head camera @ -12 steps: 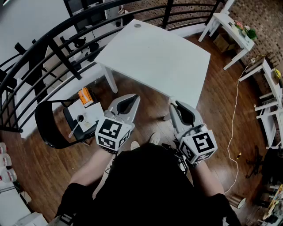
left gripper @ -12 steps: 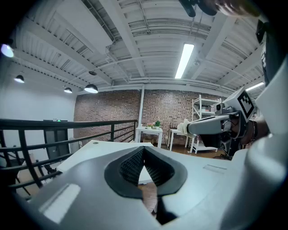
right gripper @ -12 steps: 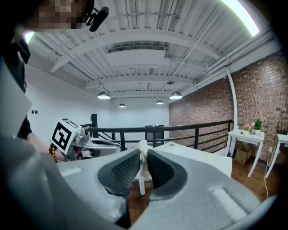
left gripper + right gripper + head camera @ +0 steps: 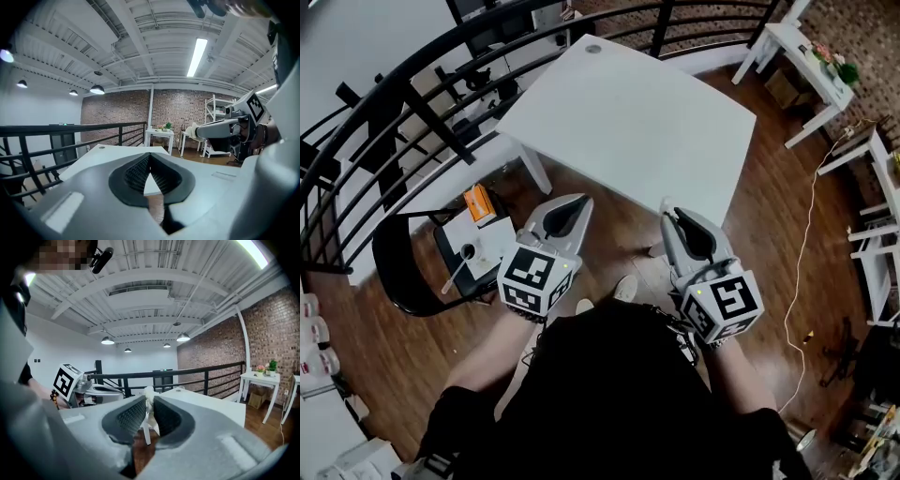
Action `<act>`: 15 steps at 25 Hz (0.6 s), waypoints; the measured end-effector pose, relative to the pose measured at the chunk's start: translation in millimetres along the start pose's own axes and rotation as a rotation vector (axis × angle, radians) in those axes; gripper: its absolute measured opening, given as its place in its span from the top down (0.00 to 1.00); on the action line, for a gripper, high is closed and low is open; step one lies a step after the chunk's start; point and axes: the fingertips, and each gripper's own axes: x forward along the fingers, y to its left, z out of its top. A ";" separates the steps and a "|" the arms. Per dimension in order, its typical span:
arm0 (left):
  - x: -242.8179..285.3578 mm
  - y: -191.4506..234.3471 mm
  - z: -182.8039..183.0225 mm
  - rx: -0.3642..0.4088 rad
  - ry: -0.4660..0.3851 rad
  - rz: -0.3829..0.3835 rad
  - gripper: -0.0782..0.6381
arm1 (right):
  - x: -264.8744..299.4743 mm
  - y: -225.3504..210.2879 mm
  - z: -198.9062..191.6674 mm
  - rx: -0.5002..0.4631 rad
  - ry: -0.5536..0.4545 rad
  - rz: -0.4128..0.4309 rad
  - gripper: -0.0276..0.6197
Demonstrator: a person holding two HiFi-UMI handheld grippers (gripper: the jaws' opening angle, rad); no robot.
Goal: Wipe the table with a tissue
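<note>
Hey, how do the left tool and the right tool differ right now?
The left tool's jaws are closed on nothing; the right tool's jaws pinch a white tissue. The left tool is held nearer the black chair, the right tool farther from it. Both point toward the white table.

Surface is plain white, floor is dark reddish-brown wood planks, railing is black. Left gripper and right gripper are both light grey, with black-and-white square-marker cubes and dark cross-hatched fingers. Tissue is white.
</note>
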 end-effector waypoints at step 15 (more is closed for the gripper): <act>91.2 -12.7 25.3 0.057 0.045 0.064 0.87 | 21.1 -95.2 8.0 0.024 -0.007 0.081 0.90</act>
